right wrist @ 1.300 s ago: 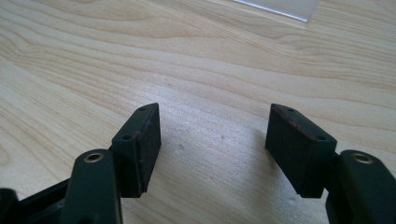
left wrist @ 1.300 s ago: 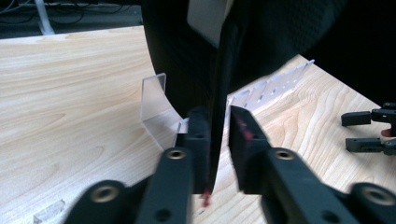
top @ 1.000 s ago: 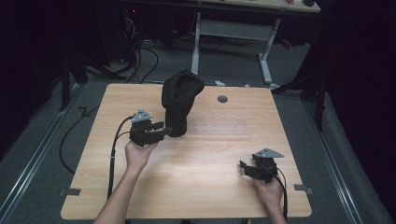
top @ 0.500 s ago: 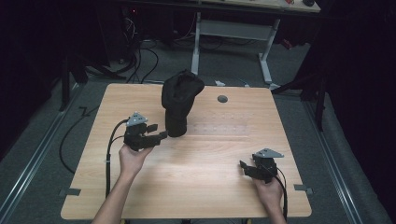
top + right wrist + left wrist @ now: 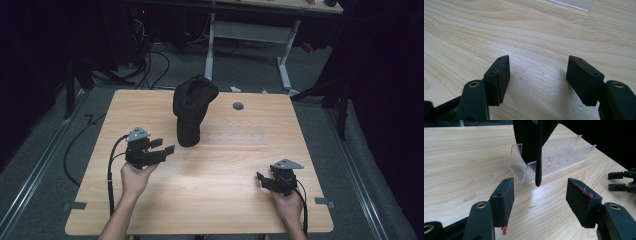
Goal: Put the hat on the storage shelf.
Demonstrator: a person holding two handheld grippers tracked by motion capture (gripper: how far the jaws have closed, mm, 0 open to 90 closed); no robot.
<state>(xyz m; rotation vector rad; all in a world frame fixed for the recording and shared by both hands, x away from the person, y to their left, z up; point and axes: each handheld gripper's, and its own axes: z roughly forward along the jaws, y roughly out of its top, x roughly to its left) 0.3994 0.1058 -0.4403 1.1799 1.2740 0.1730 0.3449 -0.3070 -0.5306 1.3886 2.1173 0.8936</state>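
Grippers, left (image 5: 164, 146) and right (image 5: 260, 179), both released, near black cap (image 5: 192, 107).

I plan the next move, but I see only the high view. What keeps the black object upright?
Observer: A clear slotted rack. The black object sits in its end nearest the left tongs.
Operator: Do the left tongs touch it?
Observer: No. The left tongs are open and stop short of the rack, with bare table between.
Operator: And the right tongs?
Observer: The right tongs are open wide, low over the wood, holding nothing.
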